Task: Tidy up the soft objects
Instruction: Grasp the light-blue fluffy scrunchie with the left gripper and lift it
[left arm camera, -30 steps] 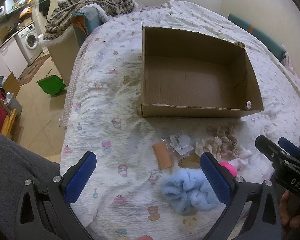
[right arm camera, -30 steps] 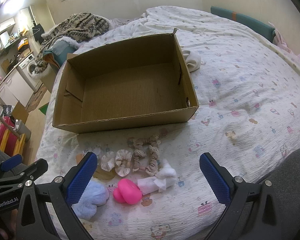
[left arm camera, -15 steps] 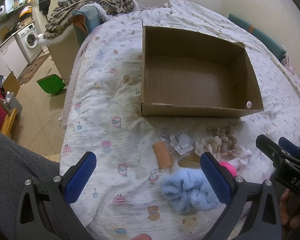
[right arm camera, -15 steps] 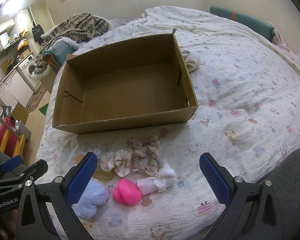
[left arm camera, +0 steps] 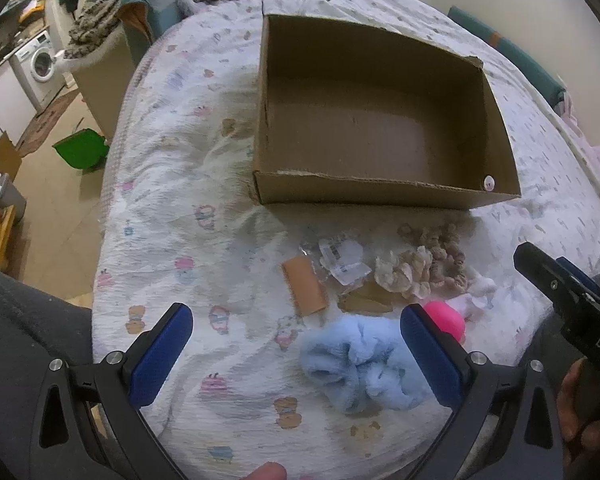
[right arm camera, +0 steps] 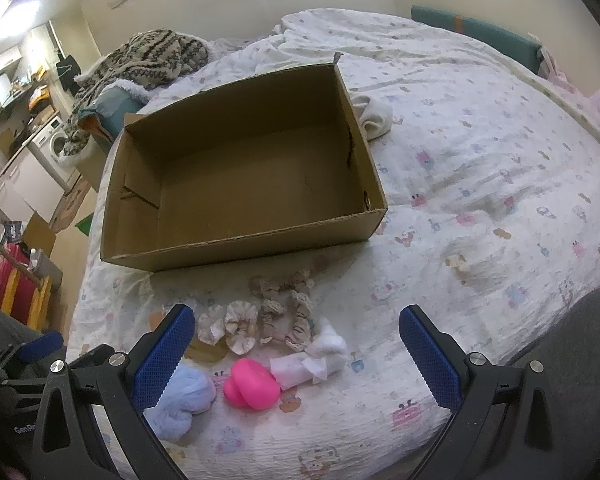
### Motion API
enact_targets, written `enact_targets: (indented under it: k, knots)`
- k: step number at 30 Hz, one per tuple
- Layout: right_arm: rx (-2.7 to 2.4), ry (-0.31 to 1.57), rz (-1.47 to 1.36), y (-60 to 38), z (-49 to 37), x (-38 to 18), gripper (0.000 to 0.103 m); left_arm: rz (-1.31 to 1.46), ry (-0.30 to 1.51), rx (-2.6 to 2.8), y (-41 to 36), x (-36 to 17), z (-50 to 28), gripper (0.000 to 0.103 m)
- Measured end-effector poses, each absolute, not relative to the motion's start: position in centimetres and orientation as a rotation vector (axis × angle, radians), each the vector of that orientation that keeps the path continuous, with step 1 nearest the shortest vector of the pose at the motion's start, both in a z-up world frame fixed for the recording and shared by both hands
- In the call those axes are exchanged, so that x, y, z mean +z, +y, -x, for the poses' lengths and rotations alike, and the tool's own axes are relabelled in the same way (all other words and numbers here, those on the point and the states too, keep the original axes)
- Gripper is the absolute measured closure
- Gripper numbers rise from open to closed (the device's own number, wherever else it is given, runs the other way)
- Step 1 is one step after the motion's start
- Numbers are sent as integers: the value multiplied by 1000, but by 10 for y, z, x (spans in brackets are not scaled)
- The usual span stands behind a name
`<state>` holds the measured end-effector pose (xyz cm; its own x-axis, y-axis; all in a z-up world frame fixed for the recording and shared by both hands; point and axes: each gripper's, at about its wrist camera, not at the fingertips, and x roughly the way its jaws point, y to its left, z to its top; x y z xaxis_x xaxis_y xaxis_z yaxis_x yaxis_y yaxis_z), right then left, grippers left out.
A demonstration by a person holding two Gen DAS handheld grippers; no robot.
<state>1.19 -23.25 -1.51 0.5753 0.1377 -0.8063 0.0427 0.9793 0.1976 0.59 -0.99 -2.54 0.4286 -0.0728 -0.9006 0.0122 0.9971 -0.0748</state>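
Nothing has yet been placed in the cardboard box [right arm camera: 244,176], so the task is judged to be at its very start. The left gripper [left arm camera: 296,354] and the right gripper [right arm camera: 298,354] are both held with jaws wide apart and empty. The soft objects lie on the bed [right arm camera: 480,168] ahead of the jaws, with the box beyond them: a blue fluffy scrunchie [left arm camera: 364,368] just inside the left gripper's right jaw, a pink squishy toy [right arm camera: 252,386] and a white cloth bundle [right arm camera: 316,358] between the right jaws, and beige scrunchies [right arm camera: 260,320] further ahead. The next move is judged to call for closing on the blue scrunchie. A washing machine [left arm camera: 40,66] and a green bin [left arm camera: 80,148] are seen far left of the jaws.
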Motion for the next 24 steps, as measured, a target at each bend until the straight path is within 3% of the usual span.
enact_targets:
  k: [9, 19, 24]
  knots:
    - [46, 1006, -279, -244, -17, -23, 0, 174, 1195, -68, 0, -26, -15, 0]
    - [35, 1073, -387, -260, -23, -38, 0, 142, 1390, -170, -43, -75, -14, 0]
    - [34, 1084, -406, -262, -24, -41, 0, 75, 1423, -179, -56, -93, -12, 27]
